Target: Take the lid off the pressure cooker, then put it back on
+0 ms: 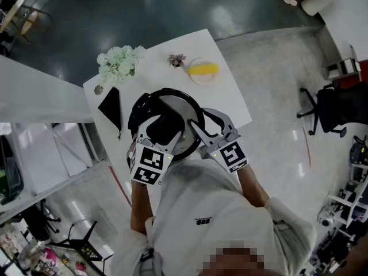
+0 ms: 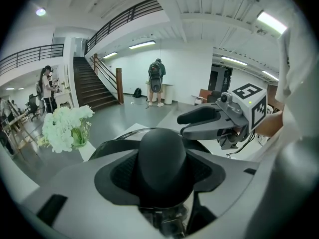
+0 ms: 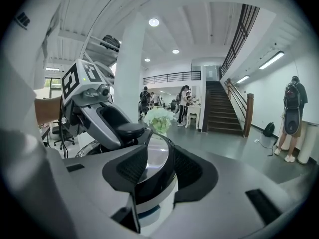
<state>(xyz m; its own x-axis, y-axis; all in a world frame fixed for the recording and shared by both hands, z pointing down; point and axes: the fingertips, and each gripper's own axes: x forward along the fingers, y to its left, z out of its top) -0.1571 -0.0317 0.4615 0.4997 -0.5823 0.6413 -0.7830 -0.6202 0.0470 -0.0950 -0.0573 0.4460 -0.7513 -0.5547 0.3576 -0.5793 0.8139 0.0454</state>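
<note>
Clamping One Lid (image 1: 181,107) With Two Grippers

One white table (image 1: 230,96) carries one pressure cooker (image 1: 134,115) in its middle. The single steel lid sits over the pot and covers nearly all of it. Whether the lid rests on the rim or hangs just clear of it cannot be told.

Both tools are on that lid. The left gripper (image 1: 164,130) has its two jaws set part-way apart with the lid's one black knob (image 2: 162,158) between them, and the pads press on its sides. The right gripper (image 1: 202,118) sits just beside it, its two jaws pinching the lid's dark-edged rim, with shiny steel showing between the pads in the right gripper view. Each gripper carries one marker cube.

Four other things lie on the far half of the table:
- one bunch of white flowers (image 1: 119,62) near the corner
- one black pouch (image 1: 112,107) just beside the cooker
- one small dried sprig (image 1: 176,60)
- one plate (image 1: 195,79) holding a single yellow item (image 1: 204,69)

One black office chair (image 1: 333,109) stands well apart on the floor. In the left gripper view, one staircase (image 2: 92,89) rises at the back, and one person with a backpack (image 2: 157,82) stands near the far wall.
</note>
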